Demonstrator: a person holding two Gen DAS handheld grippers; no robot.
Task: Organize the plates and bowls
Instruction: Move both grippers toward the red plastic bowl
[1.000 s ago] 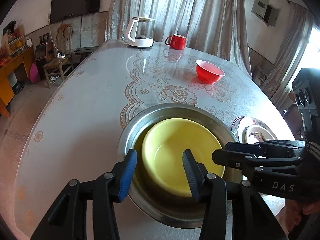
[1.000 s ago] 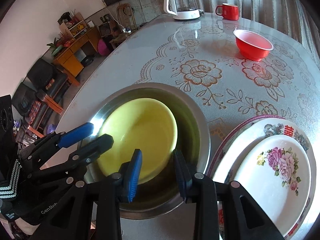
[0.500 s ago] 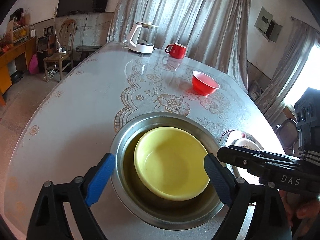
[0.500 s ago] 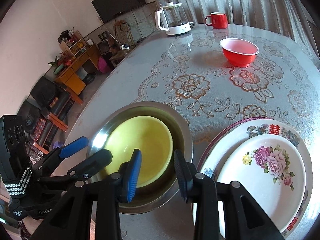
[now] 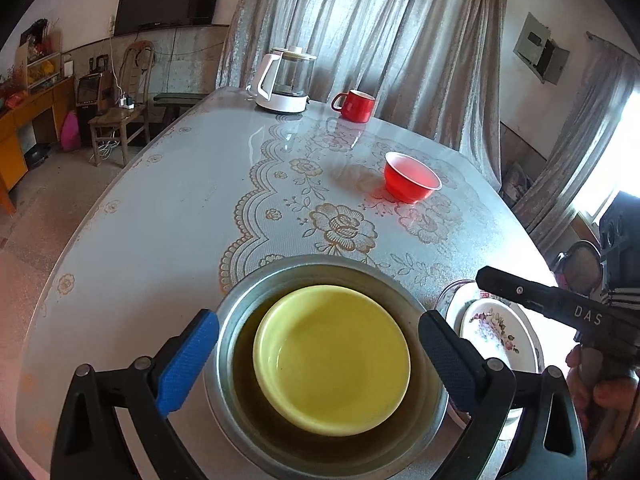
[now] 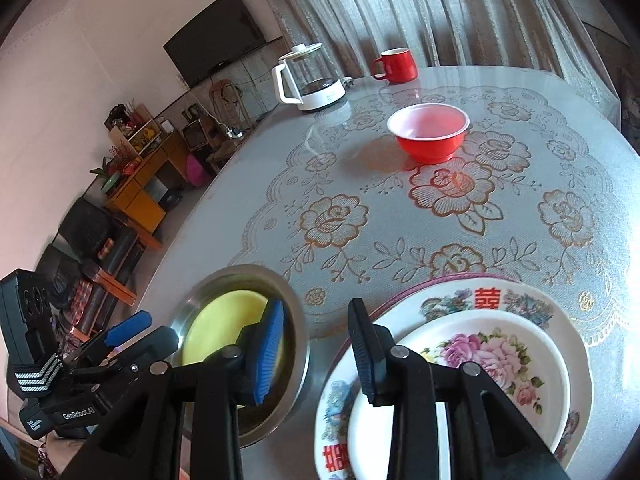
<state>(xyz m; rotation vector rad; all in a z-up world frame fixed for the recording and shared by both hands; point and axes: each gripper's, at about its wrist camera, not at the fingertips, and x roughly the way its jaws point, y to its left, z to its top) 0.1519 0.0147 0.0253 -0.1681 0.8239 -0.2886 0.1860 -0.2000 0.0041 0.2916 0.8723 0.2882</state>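
Bowls are shown in two places: a yellow bowl (image 5: 332, 360) is nested inside a steel basin (image 5: 240, 312) at the near edge of the table (image 5: 160, 216), and a red bowl (image 5: 412, 178) stands alone farther out on the floral cloth, well apart from the stack. Two plates are seen to the right of the basin, a small rose-patterned plate (image 6: 480, 364) laid on a larger bordered plate (image 6: 560, 312).

The left gripper (image 5: 318, 360) is held above the basin with its jaws opening wide; the basin is framed between the pads, but nothing is pressed or gripped. The right gripper (image 6: 316, 352) is held partly apart over the gap between basin and plates, with nothing between its pads.

The coming move is judged to turn on the red bowl, which lies ahead of both grippers and somewhat to the right (it is round, so no long axis is offered, and any point of the rim serves). The right gripper is judged the nearer.

Legible writing: "DAS" on the right gripper's side in the left wrist view; "GenRobot.AI" on the left gripper in the right wrist view; red Chinese characters on the larger plate's border.
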